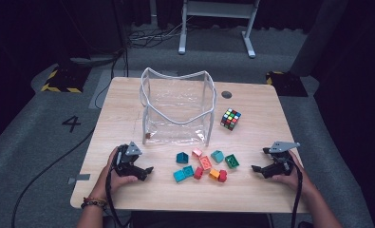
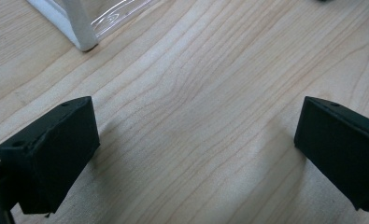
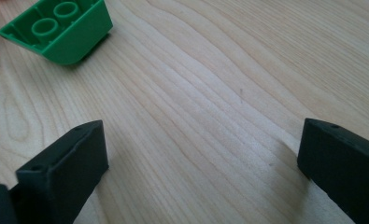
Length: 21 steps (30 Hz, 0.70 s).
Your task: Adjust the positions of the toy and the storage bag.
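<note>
My left gripper (image 1: 146, 172) rests on the wooden table (image 1: 261, 190) near its front left, open, with bare wood between its jaws (image 2: 196, 154). My right gripper (image 1: 257, 169) rests at the front right, open too, over bare wood (image 3: 201, 168). Between them lies a loose cluster of several toy bricks (image 1: 205, 165) in teal, pink, orange, red and green. The green brick (image 1: 231, 161) is the closest to my right gripper, and it sits at the upper left of the right gripper view (image 3: 60, 30). A clear plastic pouch (image 1: 176, 107) with white edging stands open behind the bricks; its corner (image 2: 81, 28) appears in the left gripper view.
A multicoloured puzzle cube (image 1: 230, 118) sits right of the pouch. A small dark round grommet (image 1: 226, 94) is set in the table behind it. Dark floor with cables and a white desk frame (image 1: 218, 21) lies beyond the table.
</note>
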Each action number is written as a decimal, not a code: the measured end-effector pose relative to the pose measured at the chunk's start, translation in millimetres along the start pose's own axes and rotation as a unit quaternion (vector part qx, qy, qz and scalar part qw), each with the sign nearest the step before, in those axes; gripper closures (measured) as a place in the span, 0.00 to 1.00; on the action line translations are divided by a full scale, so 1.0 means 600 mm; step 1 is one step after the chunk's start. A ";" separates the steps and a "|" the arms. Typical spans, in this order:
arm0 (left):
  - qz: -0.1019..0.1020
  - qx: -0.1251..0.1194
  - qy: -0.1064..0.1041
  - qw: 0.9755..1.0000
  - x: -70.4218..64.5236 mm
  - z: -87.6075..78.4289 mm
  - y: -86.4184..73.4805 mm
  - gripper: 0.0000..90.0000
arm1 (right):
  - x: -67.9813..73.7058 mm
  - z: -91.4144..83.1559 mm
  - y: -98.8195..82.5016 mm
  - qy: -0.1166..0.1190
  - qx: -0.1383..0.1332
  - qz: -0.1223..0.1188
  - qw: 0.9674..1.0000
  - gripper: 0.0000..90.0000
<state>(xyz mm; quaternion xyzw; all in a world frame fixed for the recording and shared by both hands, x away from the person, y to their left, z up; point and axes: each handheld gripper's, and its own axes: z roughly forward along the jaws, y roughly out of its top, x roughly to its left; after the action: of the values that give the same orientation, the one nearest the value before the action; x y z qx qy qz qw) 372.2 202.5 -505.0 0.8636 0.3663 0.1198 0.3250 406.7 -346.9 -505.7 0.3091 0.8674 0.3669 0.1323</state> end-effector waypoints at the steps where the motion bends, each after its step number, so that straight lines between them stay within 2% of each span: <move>1: -0.004 -0.002 0.003 1.000 -0.001 0.001 0.000 0.00 | -0.001 -0.001 0.000 -0.001 -0.002 0.004 1.000 0.07; 3: -0.001 -0.001 0.003 1.000 0.000 0.000 0.000 0.00 | -0.003 -0.004 -0.001 0.002 -0.016 0.005 1.000 0.22; 6: 0.001 -0.003 0.004 1.000 0.001 0.001 0.001 0.00 | -0.005 -0.007 -0.001 0.004 -0.027 0.010 1.000 0.18; 7: -0.003 -0.002 0.004 1.000 0.001 0.001 0.001 0.00 | -0.004 -0.007 0.000 -0.002 -0.027 0.010 1.000 0.17; 8: -0.005 -0.002 -0.001 1.000 0.001 0.002 0.001 0.00 | -0.002 -0.008 0.006 -0.009 -0.023 0.007 1.000 0.20; 12: -0.021 -0.006 0.022 1.000 0.023 0.006 0.007 0.00 | 0.015 -0.013 0.069 0.008 -0.054 -0.027 0.998 0.26; 13: -0.020 -0.003 0.024 0.999 0.030 0.007 0.010 0.01 | 0.020 -0.011 0.087 0.013 -0.053 -0.035 0.998 0.28; 14: -0.024 -0.003 0.026 0.999 0.035 0.008 0.011 0.01 | 0.025 -0.008 0.104 0.015 -0.052 -0.053 0.997 0.29; 16: -0.026 -0.002 0.021 0.999 0.041 0.009 0.013 0.00 | 0.035 0.004 0.143 0.026 -0.050 -0.072 0.996 0.34; 18: -0.023 0.002 0.030 0.999 0.058 0.013 0.022 0.01 | 0.049 0.020 0.179 0.032 -0.047 -0.094 0.994 0.38; 19: -0.023 0.001 0.030 0.999 0.062 0.015 0.025 0.01 | 0.055 0.029 0.194 0.025 -0.041 -0.111 0.993 0.39; 20: -0.023 0.002 0.028 0.999 0.065 0.016 0.026 0.02 | 0.061 0.041 0.207 0.028 -0.040 -0.119 0.992 0.40; 21: -0.024 -0.001 0.029 0.999 0.072 0.015 0.029 0.04 | 0.065 0.053 0.219 0.038 -0.037 -0.113 0.992 0.42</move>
<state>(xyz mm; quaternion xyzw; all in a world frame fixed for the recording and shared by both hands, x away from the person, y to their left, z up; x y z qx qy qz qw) 416.4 219.9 -501.9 0.8504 0.3962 0.1372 0.3177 448.6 -233.6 -433.9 0.1900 0.8871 0.3926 0.1512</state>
